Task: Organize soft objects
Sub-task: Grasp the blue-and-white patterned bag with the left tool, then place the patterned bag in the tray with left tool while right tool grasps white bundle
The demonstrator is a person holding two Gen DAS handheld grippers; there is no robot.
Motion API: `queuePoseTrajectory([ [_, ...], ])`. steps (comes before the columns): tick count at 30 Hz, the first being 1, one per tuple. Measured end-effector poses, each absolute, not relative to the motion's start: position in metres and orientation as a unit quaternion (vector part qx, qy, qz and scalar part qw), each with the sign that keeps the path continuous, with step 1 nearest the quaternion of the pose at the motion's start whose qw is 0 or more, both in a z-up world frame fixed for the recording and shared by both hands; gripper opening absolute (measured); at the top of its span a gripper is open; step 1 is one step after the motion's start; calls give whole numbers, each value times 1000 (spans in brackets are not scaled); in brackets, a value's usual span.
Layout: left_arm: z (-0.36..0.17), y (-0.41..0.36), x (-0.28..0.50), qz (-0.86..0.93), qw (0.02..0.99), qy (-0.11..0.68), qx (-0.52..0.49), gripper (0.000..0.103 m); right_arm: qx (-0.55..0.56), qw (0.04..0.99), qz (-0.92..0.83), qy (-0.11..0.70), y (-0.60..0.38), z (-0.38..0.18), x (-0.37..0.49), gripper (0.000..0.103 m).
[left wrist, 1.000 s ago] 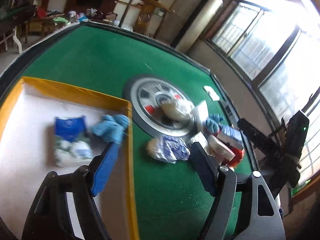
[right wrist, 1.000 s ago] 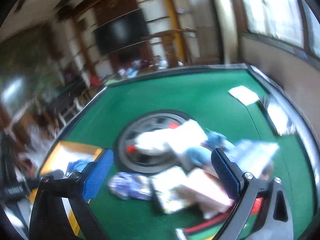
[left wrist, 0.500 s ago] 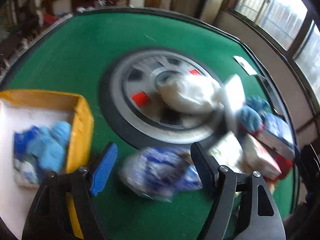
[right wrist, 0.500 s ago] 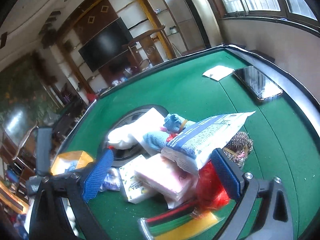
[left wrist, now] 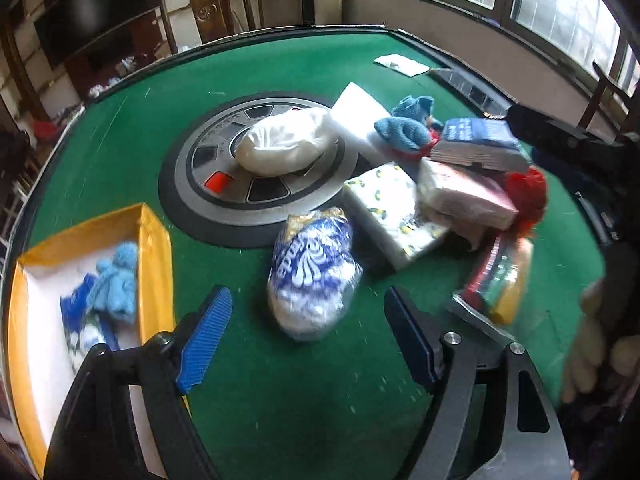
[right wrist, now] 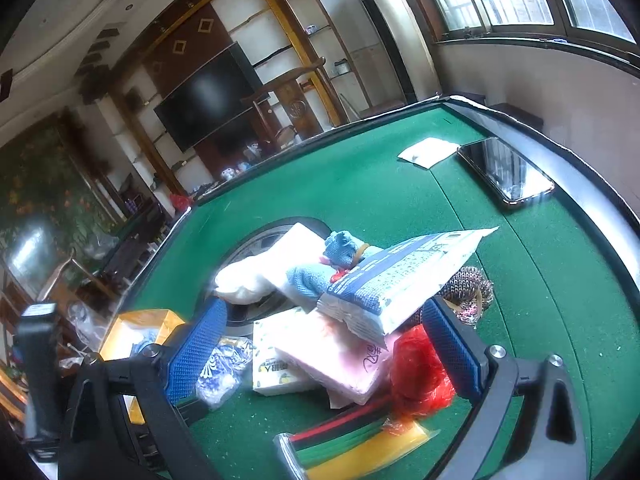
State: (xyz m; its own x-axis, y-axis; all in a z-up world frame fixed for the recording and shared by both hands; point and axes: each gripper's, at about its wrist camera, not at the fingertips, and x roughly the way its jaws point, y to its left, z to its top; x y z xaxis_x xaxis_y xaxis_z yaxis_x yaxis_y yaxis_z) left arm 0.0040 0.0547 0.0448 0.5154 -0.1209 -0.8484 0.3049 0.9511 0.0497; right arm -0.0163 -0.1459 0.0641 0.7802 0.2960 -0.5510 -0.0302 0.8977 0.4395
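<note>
Left tongs tip steeply down at the green bench, blue pads spread wide and gripping nothing. A blue-and-white bag lies on the felt just ahead of the gap between the pads, and neither pad touches it. Its swirly white lettering is too blurred to read.

Far left, the yellow tray sits at the bench edge with a light-blue knit and a blue-and-white pack inside. Moving right, a white pouch rests on the round grey dial set in the bench middle.

Right of the bag comes the heap: a lemon-print tissue pack, then a pink pack, and behind them a blue knit toy beside a blue-topped pack covered in small print too fine to read. A red bag and a striped red-green-yellow pack close the heap on the right.

Right tongs point shallowly down over that same heap, also wide open and empty. From here the pink pack shows a few handwritten-style characters, unreadable, and the lemon pack carries bold dark letters I can't make out. A phone lies far right near the rim, with a white slip just beside it.
</note>
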Motion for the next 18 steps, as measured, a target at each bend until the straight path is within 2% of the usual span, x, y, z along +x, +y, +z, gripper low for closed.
queuePoseTrajectory([
  [3,25,38,22,-116,857,484,134,78,207,922,86,317,-147,67,-17,96],
  [4,18,34,27,-115,852,494,134,80,208,922,84,316,-148,67,-17,96],
  [5,17,35,29,-111,857,490,117,77,209,922,82,315,-150,67,-18,96],
  [7,18,42,32,-113,849,511,76,51,212,922,79,314,-152,67,-18,96],
  [8,21,48,31,-111,848,515,57,42,215,922,77,314,-155,67,-18,96],
  [18,68,127,-47,-168,870,447,-121,42,214,920,70,322,-155,64,-15,96],
])
